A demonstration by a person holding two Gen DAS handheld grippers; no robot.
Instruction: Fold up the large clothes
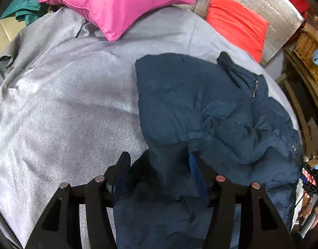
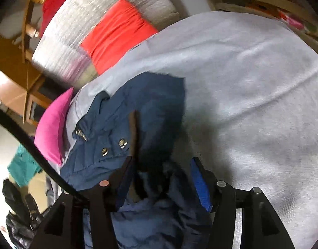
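I find the navy jacket (image 1: pixel 210 114) lying crumpled on the grey bedspread (image 1: pixel 65 103), filling the centre and lower right of the left wrist view; its zipper shows toward the right edge. My left gripper (image 1: pixel 160 157) stands at the bottom centre with its jaws apart; jacket fabric bunches between them, but I cannot tell whether the pads press on it. In the right wrist view the same jacket runs from centre to bottom, two metal snaps visible left of centre. My right gripper (image 2: pixel 161 161) also has its jaws apart, with fabric in the gap and clearance visible beside the blue pad. A pink pillow (image 1: pixel 115 4) lies at upper centre, an orange cushion (image 1: pixel 235 22) at upper right.
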